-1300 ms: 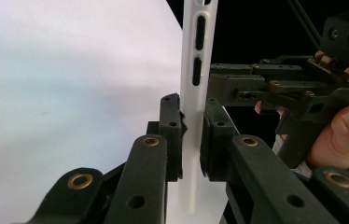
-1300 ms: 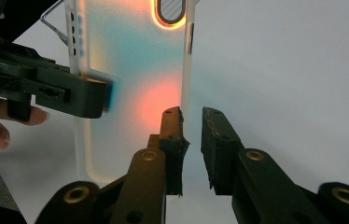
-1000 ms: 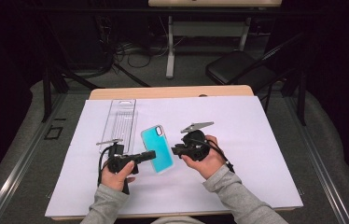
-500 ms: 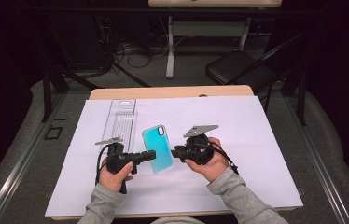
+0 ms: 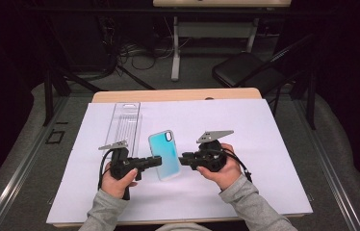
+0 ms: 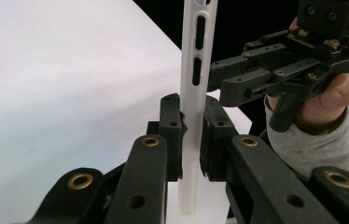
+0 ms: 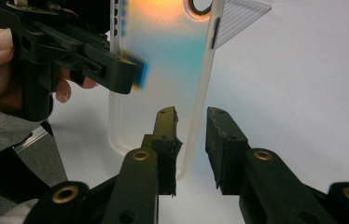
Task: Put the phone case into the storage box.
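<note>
A: Starting big: the counter, under its white sheet, has a clear plastic tray lying flat in the upper left of the sheet in the high view. The phone case is no longer down on anything. It is held up off the sheet near the middle of the frame, between the two hands.

B: So the pick-up looks done?

A: I'd judge so. What seems left is the handover, or getting a two-sided hold on it, and that is only partly there.

B: Who has it now?

A: The left hand-held gripper. In the left gripper view its jaws are pressed tight on both faces of the thin frosted edge, low on the case, which stands upright through the middle of the frame.

B: And the other one?

A: The right hand-held gripper has its jaws parted, straddling the case's long edge at the lower middle of the right gripper view. One jaw sits behind the translucent wall, the other is clear of it with a gap showing, so it isn't clamping yet.

B: Anything touching the tray?

A: No, the tray is well apart from both.
</note>
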A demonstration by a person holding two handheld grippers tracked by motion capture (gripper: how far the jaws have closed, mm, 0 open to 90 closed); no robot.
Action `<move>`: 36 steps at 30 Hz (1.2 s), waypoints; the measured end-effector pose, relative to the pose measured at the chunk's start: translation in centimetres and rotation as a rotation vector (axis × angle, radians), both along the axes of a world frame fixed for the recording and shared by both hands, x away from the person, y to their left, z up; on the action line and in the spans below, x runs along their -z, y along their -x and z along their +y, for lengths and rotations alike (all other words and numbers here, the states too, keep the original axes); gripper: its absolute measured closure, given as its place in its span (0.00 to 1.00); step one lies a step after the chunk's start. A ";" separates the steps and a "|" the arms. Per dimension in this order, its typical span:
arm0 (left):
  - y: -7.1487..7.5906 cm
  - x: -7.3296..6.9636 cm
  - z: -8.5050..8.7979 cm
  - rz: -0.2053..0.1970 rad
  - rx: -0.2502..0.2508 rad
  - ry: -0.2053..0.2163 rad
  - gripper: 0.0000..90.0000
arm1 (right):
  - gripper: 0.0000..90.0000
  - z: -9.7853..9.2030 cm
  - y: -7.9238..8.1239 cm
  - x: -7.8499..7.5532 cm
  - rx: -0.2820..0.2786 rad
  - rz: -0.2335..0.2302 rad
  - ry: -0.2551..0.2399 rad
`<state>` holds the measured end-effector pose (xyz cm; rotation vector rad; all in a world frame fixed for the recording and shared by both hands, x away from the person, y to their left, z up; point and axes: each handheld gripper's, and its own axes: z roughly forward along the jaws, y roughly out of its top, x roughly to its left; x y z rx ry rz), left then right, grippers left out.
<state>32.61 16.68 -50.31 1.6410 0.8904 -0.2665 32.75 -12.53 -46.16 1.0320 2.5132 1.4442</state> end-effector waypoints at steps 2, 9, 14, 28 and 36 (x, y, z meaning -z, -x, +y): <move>0.0 -0.1 0.0 -0.008 0.017 0.002 0.90 | 0.81 -0.1 0.0 0.1 -0.003 -0.003 -0.007; 0.3 -0.2 -0.5 -0.016 0.040 0.000 0.90 | 0.80 -0.6 0.0 0.3 -0.009 0.007 -0.037; 0.4 -0.2 -0.8 -0.016 0.057 -0.004 0.90 | 0.80 -1.0 -0.1 0.3 -0.011 0.019 -0.059; 0.8 -0.1 -1.7 -0.017 0.105 0.008 0.90 | 0.80 -1.5 -0.7 0.2 -0.037 0.062 -0.129; 0.9 -0.2 -1.8 -0.012 0.121 0.024 0.90 | 0.81 -1.8 -0.8 0.3 -0.087 0.080 -0.162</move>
